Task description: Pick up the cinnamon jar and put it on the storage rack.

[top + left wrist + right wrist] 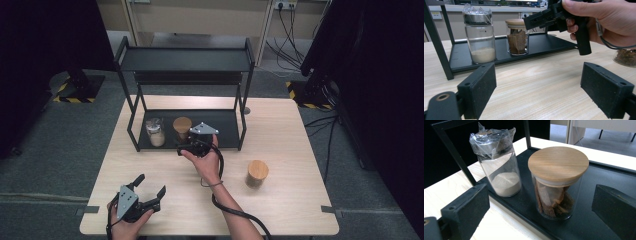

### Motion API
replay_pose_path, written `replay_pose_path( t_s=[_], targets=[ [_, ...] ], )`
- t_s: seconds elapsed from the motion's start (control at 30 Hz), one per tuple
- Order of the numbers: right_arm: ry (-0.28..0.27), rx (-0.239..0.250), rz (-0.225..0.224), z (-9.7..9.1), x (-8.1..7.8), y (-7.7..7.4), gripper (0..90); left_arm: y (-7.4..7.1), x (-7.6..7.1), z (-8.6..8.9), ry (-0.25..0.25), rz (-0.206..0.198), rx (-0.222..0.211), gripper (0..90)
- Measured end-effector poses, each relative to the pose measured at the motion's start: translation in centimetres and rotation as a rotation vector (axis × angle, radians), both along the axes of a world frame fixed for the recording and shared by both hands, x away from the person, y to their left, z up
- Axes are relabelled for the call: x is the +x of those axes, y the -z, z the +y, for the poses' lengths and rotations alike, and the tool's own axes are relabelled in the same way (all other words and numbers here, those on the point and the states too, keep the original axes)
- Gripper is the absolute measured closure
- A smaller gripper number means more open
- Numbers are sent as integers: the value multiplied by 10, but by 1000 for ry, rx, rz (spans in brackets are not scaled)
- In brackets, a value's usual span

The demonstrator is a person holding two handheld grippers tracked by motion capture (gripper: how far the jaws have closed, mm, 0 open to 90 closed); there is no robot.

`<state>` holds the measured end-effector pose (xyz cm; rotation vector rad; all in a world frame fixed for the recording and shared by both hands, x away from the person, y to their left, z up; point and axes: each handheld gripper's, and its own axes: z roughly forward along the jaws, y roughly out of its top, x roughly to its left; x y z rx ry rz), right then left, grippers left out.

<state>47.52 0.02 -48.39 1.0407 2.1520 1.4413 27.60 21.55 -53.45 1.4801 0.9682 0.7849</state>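
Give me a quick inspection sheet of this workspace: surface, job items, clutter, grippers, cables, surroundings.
Surface: light wooden table, no spills seen.
Job's things: wooden-lid jar with brown pieces and plastic-covered jar with pale powder, both upright on the lower tier of the black rack; a second wooden-lid jar stands on the table at the right.
Clutter: nothing seen.
Grippers: right gripper open, jaws facing the wooden-lid jar, not touching it; left gripper open over the near edge, holding nothing.
Cables: right gripper's cable trails off the near edge; loose leads on the floor behind.
Surroundings: grey carpet, dark stands with hazard-striped bases.
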Motion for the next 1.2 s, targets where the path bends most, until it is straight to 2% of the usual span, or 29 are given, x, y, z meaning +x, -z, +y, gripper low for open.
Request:
replay_pose_path(
  t_s=[1.2],
  targets=[
    [-16, -4, 9, -21, -26, 0, 17, 0, 0, 0, -2, -2, 3, 127]
  ],
)
